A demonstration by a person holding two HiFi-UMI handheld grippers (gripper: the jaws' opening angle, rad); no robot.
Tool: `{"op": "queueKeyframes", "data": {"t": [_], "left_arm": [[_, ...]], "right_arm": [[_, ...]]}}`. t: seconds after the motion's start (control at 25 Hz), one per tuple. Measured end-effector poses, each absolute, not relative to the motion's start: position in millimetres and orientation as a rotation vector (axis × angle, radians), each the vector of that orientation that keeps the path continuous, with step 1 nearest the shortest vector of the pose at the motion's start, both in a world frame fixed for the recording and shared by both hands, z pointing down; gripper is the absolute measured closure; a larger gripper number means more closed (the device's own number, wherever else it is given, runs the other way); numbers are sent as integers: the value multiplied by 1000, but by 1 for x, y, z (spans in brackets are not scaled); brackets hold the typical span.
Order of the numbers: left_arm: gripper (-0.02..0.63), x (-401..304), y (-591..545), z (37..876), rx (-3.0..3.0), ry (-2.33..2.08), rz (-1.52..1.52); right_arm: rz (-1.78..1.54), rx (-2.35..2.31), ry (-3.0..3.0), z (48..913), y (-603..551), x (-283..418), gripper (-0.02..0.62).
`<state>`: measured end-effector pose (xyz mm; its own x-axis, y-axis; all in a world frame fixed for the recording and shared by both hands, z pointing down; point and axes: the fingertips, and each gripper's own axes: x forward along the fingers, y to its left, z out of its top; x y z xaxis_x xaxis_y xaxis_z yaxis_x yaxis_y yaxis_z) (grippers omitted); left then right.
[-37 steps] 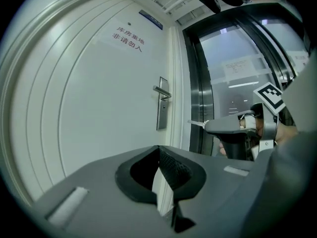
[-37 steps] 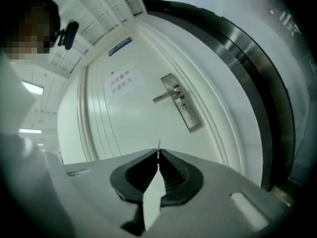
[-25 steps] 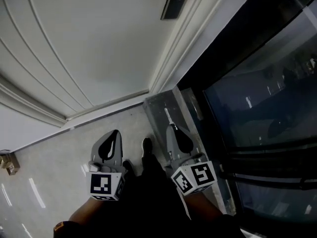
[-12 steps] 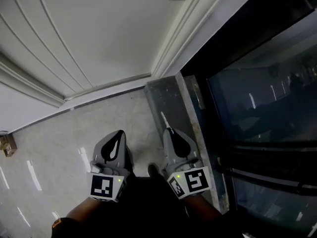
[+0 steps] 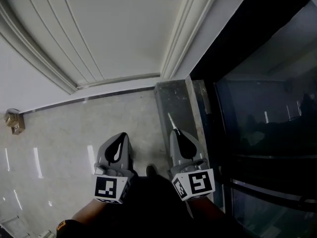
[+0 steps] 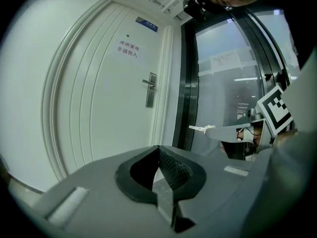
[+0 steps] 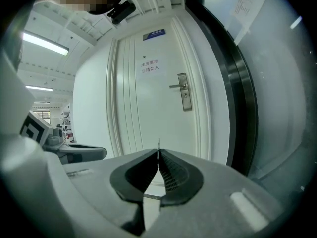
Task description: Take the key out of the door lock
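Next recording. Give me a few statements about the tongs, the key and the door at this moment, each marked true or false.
1. The right tongs are shut on a thin key that sticks out past their tips. True.
2. The left tongs are wide open. False: they are shut, with nothing between them.
3. The right tongs are touching the door handle. False: the handle is well away from them, across open floor.
4. The white door carries a sign higher up than the handle. True.
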<state>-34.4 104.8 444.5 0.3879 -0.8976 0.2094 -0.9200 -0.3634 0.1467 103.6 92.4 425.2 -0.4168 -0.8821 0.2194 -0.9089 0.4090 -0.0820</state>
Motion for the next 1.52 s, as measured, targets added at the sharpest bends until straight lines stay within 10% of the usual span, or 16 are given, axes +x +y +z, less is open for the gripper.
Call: {"op": "queueKeyframes", "data": {"t": [1.52], "left_arm": [[588,-88,244,424,2340,-1818,61]], "right_arm": [[183,1592,-2612,379,237,73,597]]}}
